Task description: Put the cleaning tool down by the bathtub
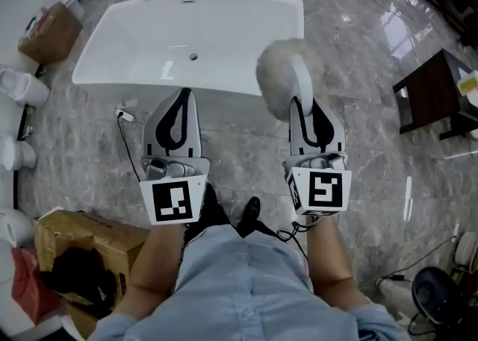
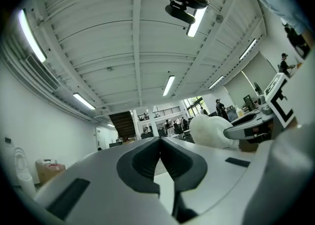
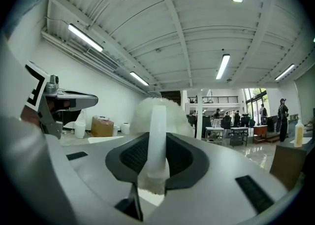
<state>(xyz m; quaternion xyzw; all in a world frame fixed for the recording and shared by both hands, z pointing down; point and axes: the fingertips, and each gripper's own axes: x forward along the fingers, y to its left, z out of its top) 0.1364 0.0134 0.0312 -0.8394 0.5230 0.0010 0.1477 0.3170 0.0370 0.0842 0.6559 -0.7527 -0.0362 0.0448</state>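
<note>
My left gripper (image 2: pixel 160 139) has its fingers (image 2: pixel 142 162) pressed together at the tips, with nothing between them. Just right of the fingers, a fluffy white duster (image 2: pixel 212 131) sits against the tip of the right gripper (image 2: pixel 234 131). Above the fingers spreads a ribbed ceiling (image 2: pixel 98 32) with strip lights (image 2: pixel 168 85). Far beyond them I see a staircase (image 2: pixel 120 123).

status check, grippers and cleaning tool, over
Left gripper shut, empty. Right gripper shut on cleaning tool, held aloft near bathtub. Nothing visibly in the way.
</note>
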